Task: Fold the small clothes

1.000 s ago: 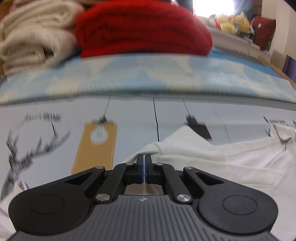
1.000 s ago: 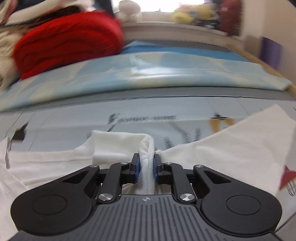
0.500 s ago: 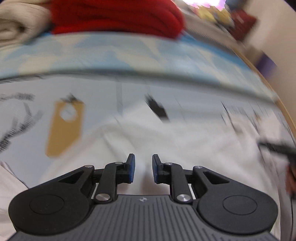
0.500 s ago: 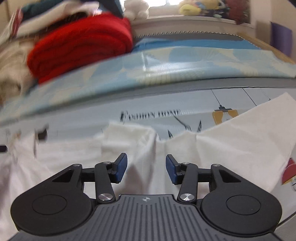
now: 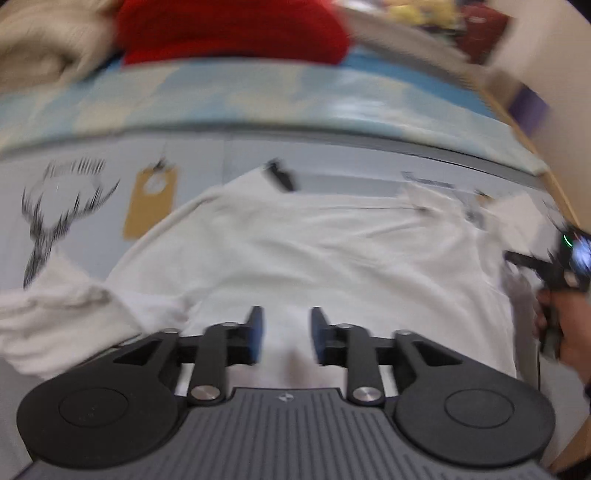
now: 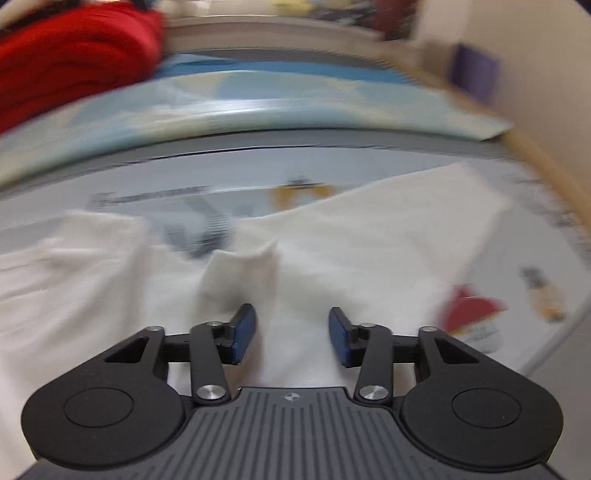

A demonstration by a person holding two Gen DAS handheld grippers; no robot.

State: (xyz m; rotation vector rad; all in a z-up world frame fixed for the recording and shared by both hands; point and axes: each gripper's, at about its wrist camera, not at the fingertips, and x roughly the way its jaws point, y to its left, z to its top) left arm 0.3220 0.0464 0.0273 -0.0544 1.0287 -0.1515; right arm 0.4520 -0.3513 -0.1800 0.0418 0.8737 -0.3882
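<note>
Directly beneath parted claw [image 5: 284,334]: garment [image 5: 314,251].

Both wrist views low, close, facing forward over shared white garment [image 5: 332,251] [image 6: 351,266].

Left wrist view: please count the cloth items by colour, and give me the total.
White: 1, the white garment lying spread under the open left gripper.
Red: 1, the red folded pile at the back.
Beige: 1, the beige folded pile beside it.
Total: 3. The picture is blurred, so each pile counts as one.
</note>
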